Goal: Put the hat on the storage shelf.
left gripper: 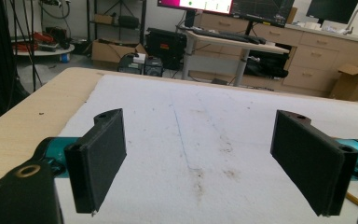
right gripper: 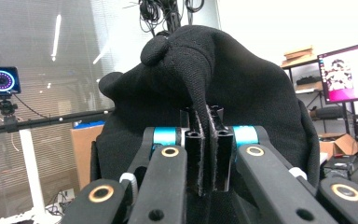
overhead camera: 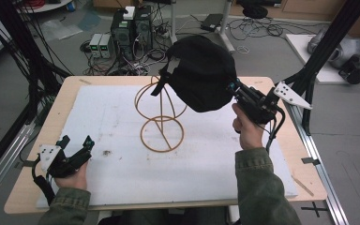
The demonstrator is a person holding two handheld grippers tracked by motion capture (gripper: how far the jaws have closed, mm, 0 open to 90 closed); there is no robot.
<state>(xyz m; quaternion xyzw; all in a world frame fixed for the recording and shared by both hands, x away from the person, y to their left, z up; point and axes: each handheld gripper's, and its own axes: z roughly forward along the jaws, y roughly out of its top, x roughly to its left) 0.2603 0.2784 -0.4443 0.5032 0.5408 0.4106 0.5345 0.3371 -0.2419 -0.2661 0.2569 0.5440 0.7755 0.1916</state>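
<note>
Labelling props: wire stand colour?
Tan wire stand, clearest in the high view.

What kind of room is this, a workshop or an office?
Most likely a lab or research workroom. Computer towers sit on the floor amid tangled cables, monitors stand on a desk behind the table, and a camera with a ring light watches from a stand.

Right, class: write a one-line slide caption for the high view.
Right tool holds a black cap above a wire hat stand; left tool rests open.
</note>
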